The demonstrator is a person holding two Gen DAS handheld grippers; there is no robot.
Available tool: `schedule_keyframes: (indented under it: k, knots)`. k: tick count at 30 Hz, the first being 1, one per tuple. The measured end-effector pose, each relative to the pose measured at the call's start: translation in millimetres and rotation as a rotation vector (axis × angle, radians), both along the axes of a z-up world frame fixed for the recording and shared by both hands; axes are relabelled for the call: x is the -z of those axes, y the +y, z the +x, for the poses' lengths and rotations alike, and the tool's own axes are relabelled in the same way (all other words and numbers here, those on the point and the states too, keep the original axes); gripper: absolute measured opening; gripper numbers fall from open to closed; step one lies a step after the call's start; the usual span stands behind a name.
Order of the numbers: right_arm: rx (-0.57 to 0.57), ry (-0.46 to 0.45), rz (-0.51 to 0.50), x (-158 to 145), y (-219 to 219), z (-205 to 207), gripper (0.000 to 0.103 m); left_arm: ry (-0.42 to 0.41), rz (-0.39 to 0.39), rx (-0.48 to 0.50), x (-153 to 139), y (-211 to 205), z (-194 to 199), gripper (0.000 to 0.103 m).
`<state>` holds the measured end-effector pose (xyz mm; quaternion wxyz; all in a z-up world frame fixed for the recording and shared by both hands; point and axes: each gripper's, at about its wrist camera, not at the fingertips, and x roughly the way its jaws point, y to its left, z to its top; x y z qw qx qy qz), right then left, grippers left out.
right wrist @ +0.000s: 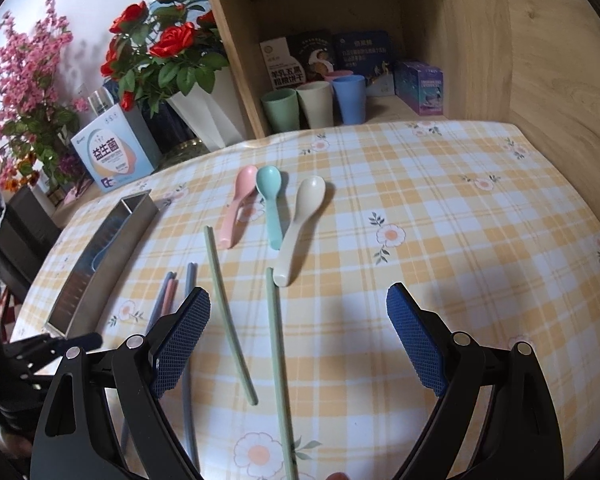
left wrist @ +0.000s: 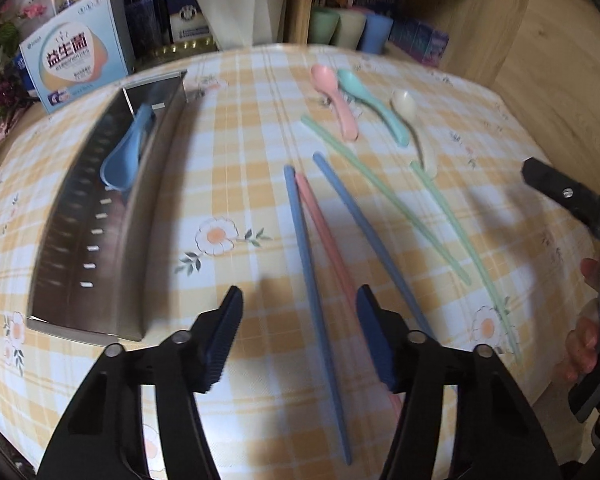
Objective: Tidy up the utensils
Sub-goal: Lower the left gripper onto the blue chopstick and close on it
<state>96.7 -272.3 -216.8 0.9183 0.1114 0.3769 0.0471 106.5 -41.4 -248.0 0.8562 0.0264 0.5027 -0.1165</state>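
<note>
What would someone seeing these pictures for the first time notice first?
Probably the pastel utensils on the checked tablecloth: the pink spoon, teal spoon and cream spoon side by side, with chopsticks fanned out nearer the cameras. Left of them, a steel tray already holds a blue spoon.

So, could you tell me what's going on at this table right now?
A person is sorting plastic utensils into a long stainless steel tray with a handheld gripper in each hand. A blue plastic spoon already lies in the tray. The left gripper is open over a blue chopstick and a pink chopstick, gripping neither. The right gripper hangs open above two green chopsticks. Pink, teal and cream spoons remain on the checked tablecloth.
</note>
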Motion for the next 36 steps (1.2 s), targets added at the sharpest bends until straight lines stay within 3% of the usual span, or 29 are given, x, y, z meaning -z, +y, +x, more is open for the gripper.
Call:
schedule_keyframes:
  k: [3,8,12,16,22,36]
  knots:
    - [0.012,0.011,0.009,3.5,-3.2,0.1,0.087,0.019,0.013,0.000,7.0,-1.9,4.4,0.042]
    - [0.015,0.014,0.014,6.1,-5.8,0.0,0.087,0.026,0.016,0.013,12.0,-6.2,6.7,0.040]
    - [0.013,0.015,0.016,6.9,-5.2,0.8,0.087,0.024,0.043,0.016,14.6,-9.6,8.6,0.031]
    - [0.015,0.016,0.016,7.3,-4.8,1.3,0.087,0.023,0.038,0.012,15.2,-9.4,9.1,0.031]
    - [0.017,0.021,0.021,9.3,-4.1,0.6,0.087,0.006,0.097,0.035,16.1,-18.0,8.0,0.031]
    - [0.011,0.036,0.033,11.8,0.0,-1.4,0.087,0.000,0.082,0.031,16.6,-16.0,6.9,0.029]
